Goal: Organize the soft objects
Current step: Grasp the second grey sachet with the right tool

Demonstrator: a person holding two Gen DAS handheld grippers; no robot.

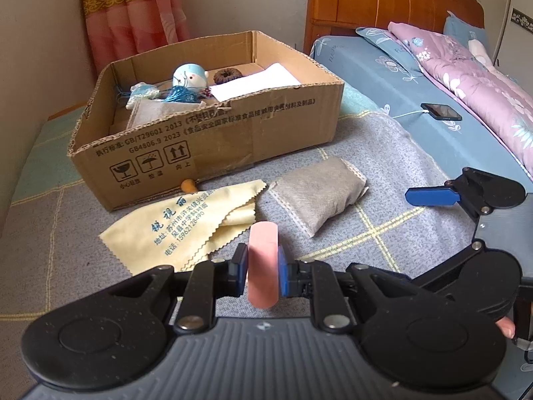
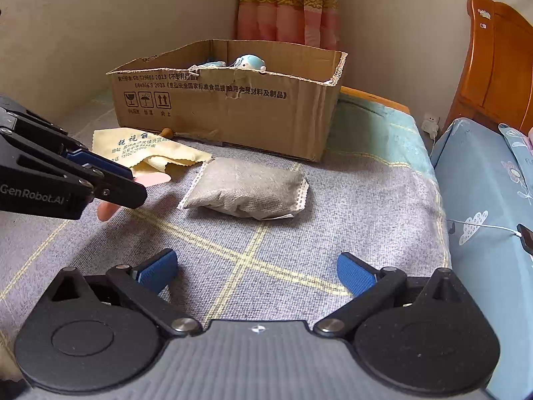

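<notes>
left gripper (image 1: 263,271) clamped on pink pad (image 1: 263,260); right gripper (image 2: 256,271) spread, grey pouch (image 2: 246,190) ahead.

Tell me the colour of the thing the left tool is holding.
Pale pink; the pad shows best in the left wrist view, clamped in the left tool.

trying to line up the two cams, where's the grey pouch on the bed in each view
Left wrist: grey pouch sits centre-right, just right of the yellow cloth.
Right wrist: grey pouch sits mid-frame, the yellow cloth to its left.
Shared landmark: the cardboard box behind both.
</notes>
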